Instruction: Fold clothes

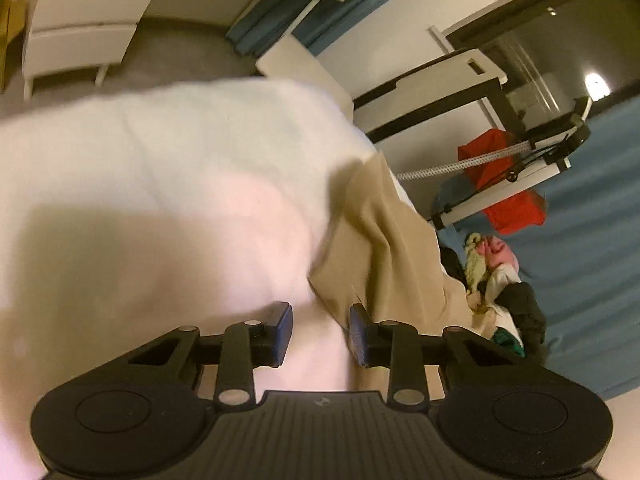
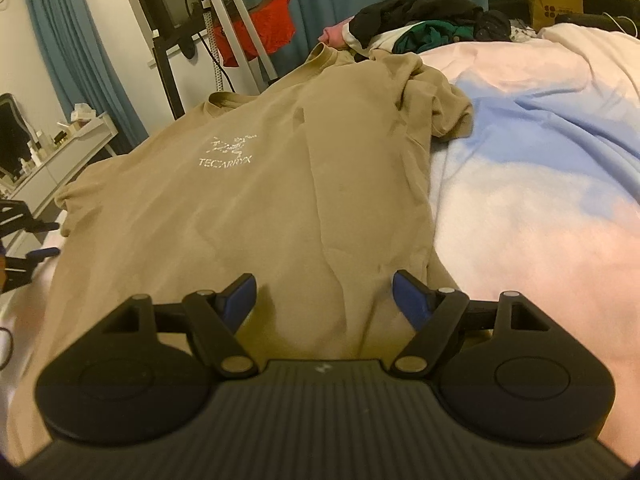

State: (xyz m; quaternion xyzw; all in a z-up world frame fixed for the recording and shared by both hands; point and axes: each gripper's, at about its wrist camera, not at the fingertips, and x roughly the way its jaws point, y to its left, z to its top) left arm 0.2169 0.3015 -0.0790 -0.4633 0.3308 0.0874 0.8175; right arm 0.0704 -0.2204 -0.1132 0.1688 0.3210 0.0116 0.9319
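A tan T-shirt (image 2: 248, 200) with a white chest logo lies spread on the bed, collar at the far end, one sleeve bunched at the far right. My right gripper (image 2: 324, 292) is open, low over the shirt's near hem, holding nothing. In the left wrist view the shirt (image 1: 380, 240) shows as a crumpled tan edge on the white cover. My left gripper (image 1: 320, 328) is open and empty, its right fingertip beside that edge. The left gripper also shows at the left edge of the right wrist view (image 2: 24, 232).
The bed cover (image 2: 540, 184) is pink, white and pale blue. A pile of dark, green and pink clothes (image 2: 424, 20) lies at the bed's far end. A red garment (image 2: 260, 28) hangs by a metal stand. A white desk (image 2: 60, 156) stands left of the bed.
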